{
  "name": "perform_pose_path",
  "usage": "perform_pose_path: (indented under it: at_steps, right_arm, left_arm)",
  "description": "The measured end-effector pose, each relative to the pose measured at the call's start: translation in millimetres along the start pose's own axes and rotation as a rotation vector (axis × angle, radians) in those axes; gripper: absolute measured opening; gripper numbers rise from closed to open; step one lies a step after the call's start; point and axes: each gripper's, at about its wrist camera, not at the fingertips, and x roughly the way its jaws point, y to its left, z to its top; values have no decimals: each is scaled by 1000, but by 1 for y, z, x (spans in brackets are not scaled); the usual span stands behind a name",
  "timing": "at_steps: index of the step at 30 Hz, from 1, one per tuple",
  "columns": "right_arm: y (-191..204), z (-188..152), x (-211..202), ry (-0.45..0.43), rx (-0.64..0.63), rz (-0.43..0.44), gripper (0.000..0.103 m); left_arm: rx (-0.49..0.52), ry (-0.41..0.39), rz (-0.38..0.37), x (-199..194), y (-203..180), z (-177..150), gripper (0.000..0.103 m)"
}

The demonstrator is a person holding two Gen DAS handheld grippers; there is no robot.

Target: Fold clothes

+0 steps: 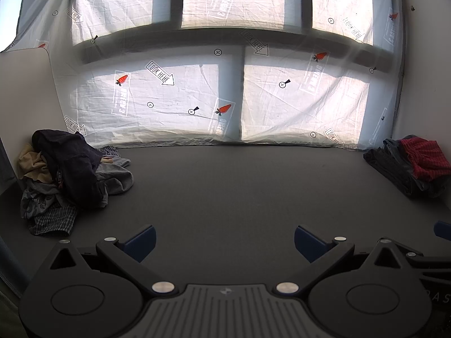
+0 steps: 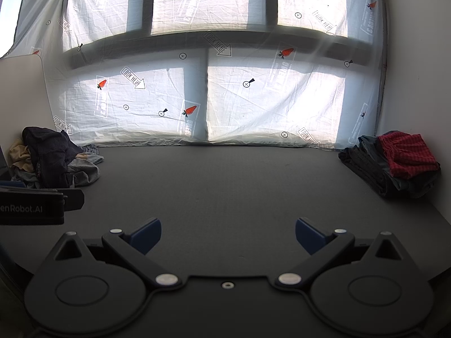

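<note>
A heap of crumpled clothes (image 1: 64, 174) lies at the far left of the dark grey table (image 1: 239, 191); it also shows in the right wrist view (image 2: 53, 160). A stack of folded clothes with a red checked piece on top (image 1: 417, 166) sits at the far right, also in the right wrist view (image 2: 400, 163). My left gripper (image 1: 224, 242) is open and empty above the near table. My right gripper (image 2: 228, 235) is open and empty too. The left gripper's body (image 2: 33, 205) shows at the right view's left edge.
A translucent printed plastic sheet (image 1: 225, 90) covers the window behind the table. A white wall (image 1: 422, 70) stands on the right and a white panel (image 1: 25, 95) on the left. The table's bare surface (image 2: 225, 186) lies between the two piles.
</note>
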Motion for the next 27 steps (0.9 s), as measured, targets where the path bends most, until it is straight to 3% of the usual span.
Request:
perform_pose_path:
  at_steps: [10, 15, 20, 27]
  right_arm:
    - [3, -2, -2, 2, 8, -12, 103]
    - [-1, -7, -2, 8, 30, -28, 103]
    - [-17, -11, 8, 43, 86, -45, 103]
    - [-43, -3, 38, 44, 172, -62, 103]
  left_arm:
    - [11, 16, -1, 0, -1, -3, 103]
    - [23, 30, -46, 6, 1, -7, 103]
    - [-3, 47, -100, 15, -5, -5, 103]
    - [-16, 61, -84, 41, -15, 8, 103]
